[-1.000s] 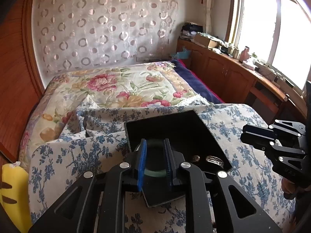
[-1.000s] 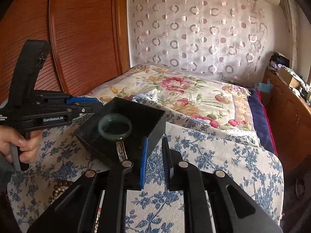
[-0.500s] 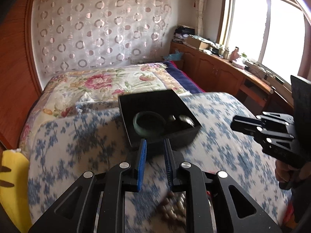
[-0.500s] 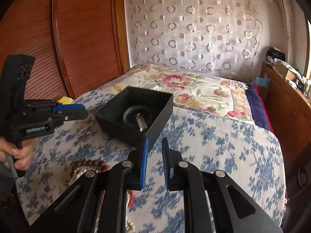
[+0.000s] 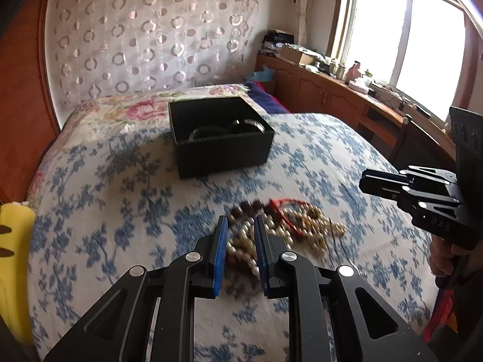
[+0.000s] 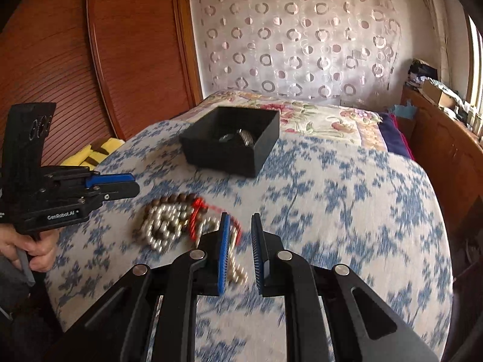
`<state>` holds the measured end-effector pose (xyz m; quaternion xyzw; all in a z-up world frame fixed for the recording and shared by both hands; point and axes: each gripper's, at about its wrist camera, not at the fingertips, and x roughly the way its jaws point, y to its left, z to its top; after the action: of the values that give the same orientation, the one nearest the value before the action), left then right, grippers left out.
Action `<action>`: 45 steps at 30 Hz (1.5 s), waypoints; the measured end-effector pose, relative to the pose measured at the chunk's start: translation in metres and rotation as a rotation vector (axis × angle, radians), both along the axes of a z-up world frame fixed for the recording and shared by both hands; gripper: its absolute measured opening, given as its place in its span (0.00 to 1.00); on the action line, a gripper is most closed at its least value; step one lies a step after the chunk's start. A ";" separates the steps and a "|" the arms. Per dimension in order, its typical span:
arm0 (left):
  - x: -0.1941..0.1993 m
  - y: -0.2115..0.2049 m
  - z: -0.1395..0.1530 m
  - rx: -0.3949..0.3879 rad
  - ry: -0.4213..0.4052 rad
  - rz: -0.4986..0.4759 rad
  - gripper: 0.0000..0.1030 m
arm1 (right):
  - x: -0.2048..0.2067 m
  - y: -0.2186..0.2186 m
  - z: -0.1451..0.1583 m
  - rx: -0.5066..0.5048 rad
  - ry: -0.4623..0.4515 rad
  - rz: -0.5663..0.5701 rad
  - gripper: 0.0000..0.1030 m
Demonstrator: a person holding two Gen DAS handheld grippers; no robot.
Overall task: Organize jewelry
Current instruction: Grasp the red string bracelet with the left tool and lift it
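A black open box [image 5: 222, 138] stands on the blue-flowered bed cover and holds a green bangle [image 5: 205, 131] and a silver bracelet [image 5: 255, 124]. It also shows in the right wrist view [image 6: 232, 147]. A heap of bead strings [image 5: 286, 226], brown and pearl beads with a red cord, lies nearer me; it also shows in the right wrist view [image 6: 175, 223]. My left gripper [image 5: 240, 226] is open and empty, just above the heap's left part. My right gripper [image 6: 238, 226] is open and empty, at the heap's right edge.
A wooden headboard [image 6: 126, 54] rises on the left. A yellow cushion [image 5: 13, 259] lies at the bed's left edge. A wooden counter [image 5: 347, 96] with clutter runs under the window on the right. The cover [image 6: 347, 199] spreads wide to the right of the box.
Both grippers have drawn back from the box toward me and lowered. The bangle stays in the box. The bead heap has come into view under the fingers.
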<state>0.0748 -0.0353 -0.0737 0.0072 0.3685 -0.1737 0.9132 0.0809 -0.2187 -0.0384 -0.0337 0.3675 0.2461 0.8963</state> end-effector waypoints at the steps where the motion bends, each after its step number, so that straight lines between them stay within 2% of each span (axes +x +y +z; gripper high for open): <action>1: -0.002 -0.001 -0.003 0.001 0.008 -0.004 0.17 | -0.004 -0.002 -0.003 0.002 0.006 0.000 0.16; 6: -0.005 -0.008 -0.009 -0.005 0.025 -0.016 0.18 | -0.022 -0.005 -0.021 0.007 0.053 -0.012 0.16; 9: -0.003 -0.012 -0.010 -0.007 0.029 -0.019 0.27 | -0.030 -0.006 -0.029 0.003 0.067 -0.016 0.16; 10: -0.002 -0.013 -0.011 -0.009 0.032 -0.018 0.27 | -0.033 -0.006 -0.031 -0.003 0.067 -0.018 0.16; 18: 0.005 -0.028 -0.014 -0.001 0.044 -0.028 0.31 | -0.040 -0.011 -0.034 0.006 0.072 -0.018 0.16; 25: 0.033 -0.047 -0.011 0.013 0.056 -0.063 0.32 | -0.040 -0.017 -0.031 0.022 0.068 -0.029 0.16; 33: 0.062 -0.054 -0.028 0.019 0.130 -0.069 0.31 | -0.041 -0.019 -0.033 0.022 0.072 -0.027 0.16; 35: 0.063 -0.056 -0.030 0.032 0.129 -0.073 0.27 | -0.042 -0.018 -0.033 0.022 0.074 -0.026 0.16; 36: 0.063 -0.056 -0.030 0.037 0.127 -0.074 0.13 | -0.042 -0.018 -0.034 0.022 0.075 -0.025 0.16; 37: 0.063 -0.057 -0.030 0.031 0.130 -0.085 0.06 | -0.042 -0.018 -0.034 0.023 0.076 -0.024 0.16; 45: 0.042 -0.047 0.011 -0.001 -0.004 -0.066 0.05 | -0.042 -0.017 -0.034 0.022 0.072 -0.020 0.16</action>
<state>0.1163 -0.0828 -0.0630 0.0192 0.3662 -0.2040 0.9077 0.0392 -0.2355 -0.0726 -0.0112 0.3969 0.2421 0.8853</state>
